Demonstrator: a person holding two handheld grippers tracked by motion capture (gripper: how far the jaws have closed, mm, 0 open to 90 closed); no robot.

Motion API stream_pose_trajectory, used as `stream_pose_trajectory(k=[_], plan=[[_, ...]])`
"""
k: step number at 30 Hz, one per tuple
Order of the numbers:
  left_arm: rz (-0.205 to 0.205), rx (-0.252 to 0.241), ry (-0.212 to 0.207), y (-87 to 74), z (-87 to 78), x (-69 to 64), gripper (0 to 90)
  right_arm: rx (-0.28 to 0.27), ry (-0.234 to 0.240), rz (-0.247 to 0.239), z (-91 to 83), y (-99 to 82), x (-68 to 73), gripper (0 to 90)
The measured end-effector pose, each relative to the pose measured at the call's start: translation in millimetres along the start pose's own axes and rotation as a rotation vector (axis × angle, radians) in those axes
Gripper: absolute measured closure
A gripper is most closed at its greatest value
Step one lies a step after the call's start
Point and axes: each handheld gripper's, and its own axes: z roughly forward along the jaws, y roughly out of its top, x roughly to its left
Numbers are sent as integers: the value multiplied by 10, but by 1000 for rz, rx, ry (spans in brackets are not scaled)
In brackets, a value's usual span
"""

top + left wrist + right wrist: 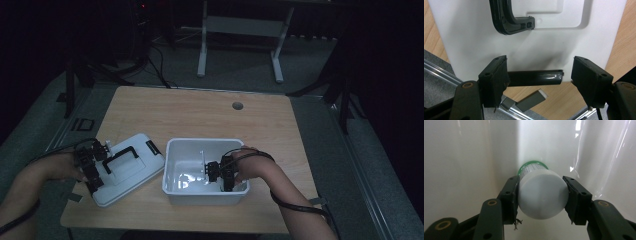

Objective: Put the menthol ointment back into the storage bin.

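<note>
White tub [172, 170] walls surround the right gripper [541, 195], clamped on a white-capped jar [541, 195]; left gripper [540, 75] gapes over the lid [474, 37].

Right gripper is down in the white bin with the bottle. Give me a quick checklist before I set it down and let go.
1. Right gripper shut on the white-capped bottle: ok, both pads press the cap.
2. Bottle inside the white bin: ok, bin walls surround it in the right gripper view.
3. Bottle resting on the bin floor: cannot tell.
4. Bin lid out of the way: ok, it lies on the table left of the bin.
5. Left gripper clear of the bin: ok, jaws open at the lid's edge, around its black latch.
</note>
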Motion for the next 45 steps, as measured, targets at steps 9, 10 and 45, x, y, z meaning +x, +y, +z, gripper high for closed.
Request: stream_pose_trajectory(k=[9,10,45], plan=[[-1,4,-1,-5,11,5,289,26,9,15,30,26,-8,490],[-1,3,-1,-5,10,4,289,22,13,15,26,25,-9,478],[7,0,16,43,-17,-30,289,-199,-47,68,-797,-406,-22,253]])
